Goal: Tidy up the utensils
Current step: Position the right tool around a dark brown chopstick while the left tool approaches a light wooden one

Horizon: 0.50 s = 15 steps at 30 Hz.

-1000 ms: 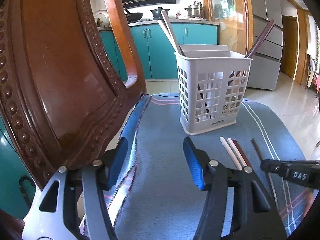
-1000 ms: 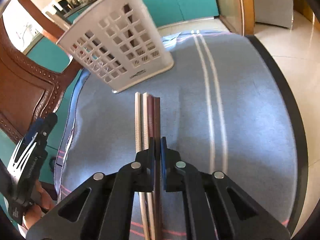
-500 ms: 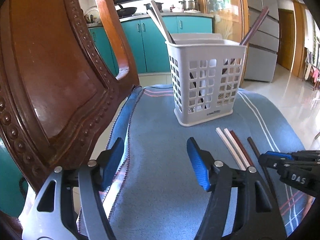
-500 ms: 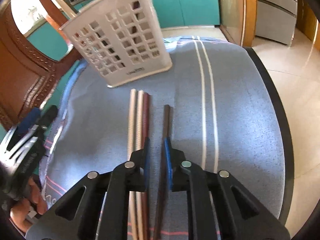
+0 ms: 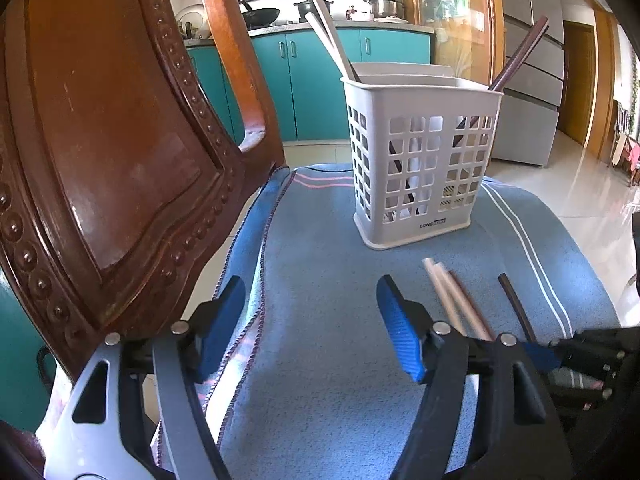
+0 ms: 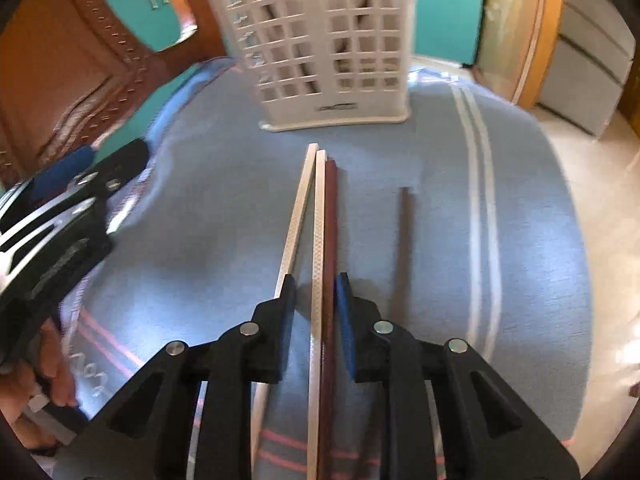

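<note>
- Right hand-held gripper (image 6: pixel 316 300) hangs low over the blue striped cloth (image 6: pixel 200 240), jaws just been opening, now slightly apart and gripping nothing; a cream chopstick (image 6: pixel 319 240) and a dark red chopstick (image 6: pixel 330 240) run between the pads.
- A second cream chopstick (image 6: pixel 297 216) lies just outside the left pad, so that pad risks landing on it.
- One dark brown chopstick (image 6: pixel 403 232) lies apart, on the far side of the red one from the cream pair.
- Left hand-held gripper (image 5: pixel 312 320) is released wide over bare cloth, well short of the holder, holding nothing.
- White slotted plastic utensil holder (image 6: pixel 328 40) stands upright just beyond the chopstick tips, chopsticks already leaning in it.
- My call: picking up is the step. Centre on one stick or a matching pair before closing, then lift level, tip it upright and drop it into the compartment holding its colour.
- Brown studded chair back (image 5: pixel 100 140) rises beside the holder; steer clear.
</note>
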Available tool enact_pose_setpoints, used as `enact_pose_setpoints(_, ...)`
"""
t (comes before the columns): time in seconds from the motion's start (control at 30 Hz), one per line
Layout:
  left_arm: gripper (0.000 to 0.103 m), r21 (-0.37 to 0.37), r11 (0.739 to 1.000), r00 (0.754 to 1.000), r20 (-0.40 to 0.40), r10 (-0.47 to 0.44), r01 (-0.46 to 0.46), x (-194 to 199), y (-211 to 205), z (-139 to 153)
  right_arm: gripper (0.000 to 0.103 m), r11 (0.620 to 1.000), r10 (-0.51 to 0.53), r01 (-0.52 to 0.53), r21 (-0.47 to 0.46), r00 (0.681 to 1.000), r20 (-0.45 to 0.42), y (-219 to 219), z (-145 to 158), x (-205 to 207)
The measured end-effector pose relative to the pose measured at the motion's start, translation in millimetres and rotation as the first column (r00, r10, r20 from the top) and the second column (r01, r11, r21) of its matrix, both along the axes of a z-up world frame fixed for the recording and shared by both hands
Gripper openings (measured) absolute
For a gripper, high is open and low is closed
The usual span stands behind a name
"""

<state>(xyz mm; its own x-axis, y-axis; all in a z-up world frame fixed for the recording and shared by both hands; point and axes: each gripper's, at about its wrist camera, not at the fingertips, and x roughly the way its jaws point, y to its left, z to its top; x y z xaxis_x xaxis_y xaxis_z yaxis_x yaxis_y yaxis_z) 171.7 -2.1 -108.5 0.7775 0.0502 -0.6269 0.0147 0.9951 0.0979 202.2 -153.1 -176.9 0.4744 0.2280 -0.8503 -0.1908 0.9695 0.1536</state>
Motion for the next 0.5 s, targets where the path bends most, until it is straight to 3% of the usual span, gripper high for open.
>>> enact_pose_setpoints(0.37, 0.073, 0.007, 1.0, 1.0, -0.009, -0.002, 0.002, 0, -3, -2, 0.027, 0.998, -0.066, 0.066, -0.021, 0.998, 0.008, -17, 3, 5)
enact_pose_setpoints(0.5, 0.074, 0.01, 1.0, 1.0, -0.016, -0.003, 0.003, 1, -3, -4, 0.028, 0.994, -0.104, 0.104, 0.024, 0.995, -0.002, -32, 4, 4)
